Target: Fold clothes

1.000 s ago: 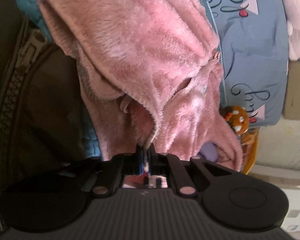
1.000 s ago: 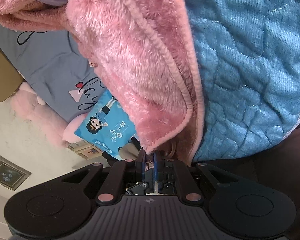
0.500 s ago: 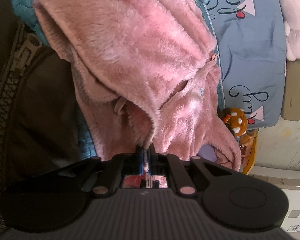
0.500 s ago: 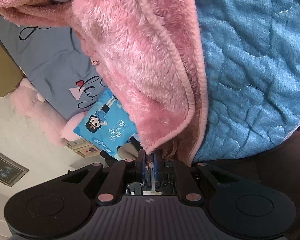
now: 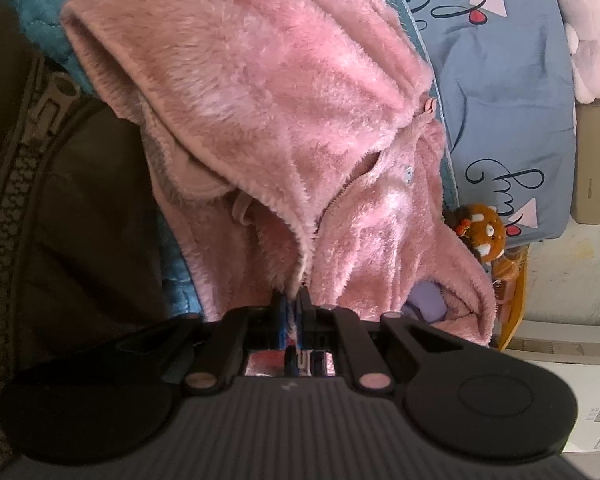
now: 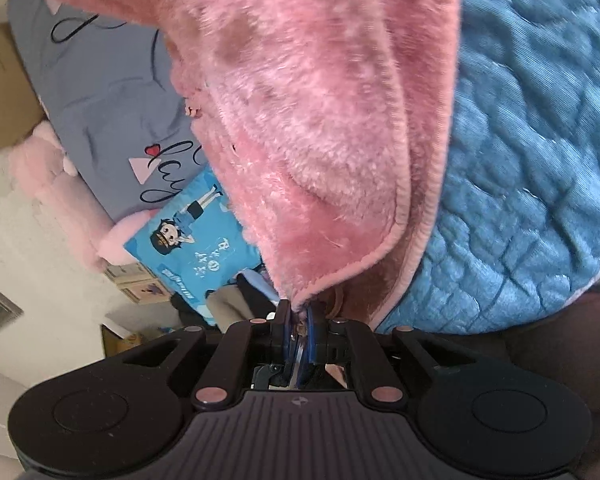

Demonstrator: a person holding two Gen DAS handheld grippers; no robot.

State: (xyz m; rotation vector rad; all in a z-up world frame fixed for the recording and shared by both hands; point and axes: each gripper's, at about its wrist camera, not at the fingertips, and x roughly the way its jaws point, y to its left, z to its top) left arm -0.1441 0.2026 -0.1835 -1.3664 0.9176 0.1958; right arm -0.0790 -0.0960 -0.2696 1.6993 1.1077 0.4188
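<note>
Each gripper (image 5: 291, 300) (image 6: 298, 314) on pink fleece garment (image 5: 268, 120), hem-corner toward camera.

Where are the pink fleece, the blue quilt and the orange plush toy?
pink fleece (image 5: 268, 92), left wrist view, middle of its fuzzy top fold
blue quilt (image 6: 540, 160), right wrist view, stitched surface
orange plush toy (image 5: 486, 234), left wrist view, its face

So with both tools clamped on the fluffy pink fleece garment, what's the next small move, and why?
Probably draw the two tools apart to pull the fluffy pink fleece garment taut. The left tool and right tool each pinch an edge, yet the fabric hangs bunched and doubled over the blue quilted cover.
</note>
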